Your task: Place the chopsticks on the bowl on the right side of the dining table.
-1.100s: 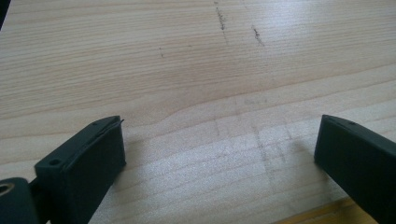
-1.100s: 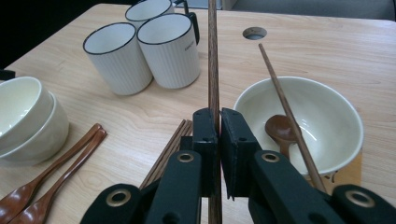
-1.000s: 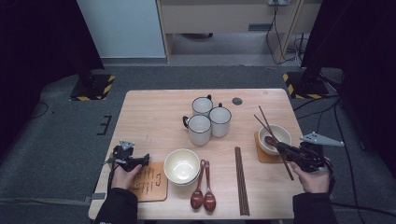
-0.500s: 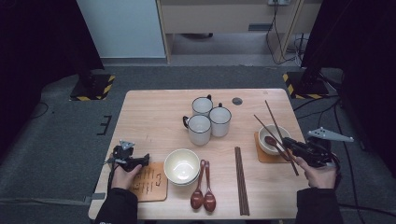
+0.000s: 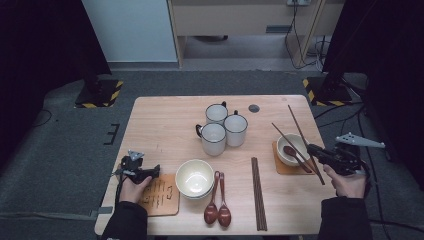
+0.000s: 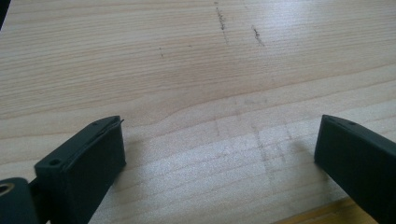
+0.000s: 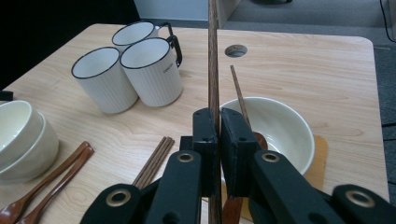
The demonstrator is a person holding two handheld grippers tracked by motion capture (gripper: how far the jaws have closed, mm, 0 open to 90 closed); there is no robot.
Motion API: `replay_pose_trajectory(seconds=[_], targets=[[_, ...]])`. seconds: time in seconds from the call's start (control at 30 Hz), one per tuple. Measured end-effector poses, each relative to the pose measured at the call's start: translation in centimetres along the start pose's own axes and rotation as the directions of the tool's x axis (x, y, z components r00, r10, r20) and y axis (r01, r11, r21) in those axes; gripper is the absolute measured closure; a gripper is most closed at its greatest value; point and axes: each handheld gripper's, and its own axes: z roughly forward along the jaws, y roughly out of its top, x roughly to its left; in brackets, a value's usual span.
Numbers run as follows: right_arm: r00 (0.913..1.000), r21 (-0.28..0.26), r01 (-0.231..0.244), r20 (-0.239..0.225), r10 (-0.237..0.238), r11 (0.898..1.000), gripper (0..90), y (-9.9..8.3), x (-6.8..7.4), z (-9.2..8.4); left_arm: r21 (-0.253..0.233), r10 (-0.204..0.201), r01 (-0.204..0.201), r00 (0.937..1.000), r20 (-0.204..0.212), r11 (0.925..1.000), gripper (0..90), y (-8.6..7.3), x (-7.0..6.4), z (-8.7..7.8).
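My right gripper (image 5: 314, 149) (image 7: 218, 117) is at the table's right edge, shut on a dark wooden chopstick (image 5: 299, 126) (image 7: 213, 56) that points away over the table. Just left of it a white bowl (image 5: 281, 156) (image 7: 285, 128) sits on a tan coaster (image 5: 284, 169). In the bowl are a brown spoon (image 5: 290, 149) and a second chopstick (image 5: 281, 133) (image 7: 236, 89) leaning on the rim. My left gripper (image 5: 150, 172) (image 6: 217, 154) rests low over bare wood at the near left, open with nothing between its jaws.
Three white mugs (image 5: 220, 127) (image 7: 126, 70) cluster mid-table. Stacked bowls (image 5: 195, 177) (image 7: 18, 135), two wooden spoons (image 5: 217, 207) and a bundle of chopsticks (image 5: 258, 192) lie near the front. A wooden board (image 5: 161, 195) lies by my left hand. A round hole (image 5: 254, 108) marks the far side.
My right gripper has moved away from the near edge and slightly right, carrying the chopstick with it. The left gripper has stayed put.
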Motion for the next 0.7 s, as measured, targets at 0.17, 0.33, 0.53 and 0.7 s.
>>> replay_pose_trajectory(seconds=[0.17,0.33,0.53,0.7], targets=[[0.9999,0.001,0.01,-0.002,-0.01,1.0,84.7,0.2,-0.6,0.2,0.0,0.0,0.0,1.0,0.0,1.0,0.8,0.0,0.0,0.0],[0.9999,0.01,0.014,0.004,-0.014,1.0,84.8,0.5,-1.3,0.6,0.0,0.0,0.0,1.0,0.0,1.0,0.8,0.0,0.0,0.0],[0.9996,0.027,0.024,0.015,-0.024,0.999,84.7,0.6,-1.9,1.3,0.0,0.0,0.0,1.0,0.0,1.0,0.8,0.0,0.0,0.0],[0.9993,0.039,0.027,0.026,-0.028,0.999,84.7,0.8,-2.6,1.8,0.0,0.0,0.0,1.0,0.0,1.0,0.8,0.0,0.0,0.0]])
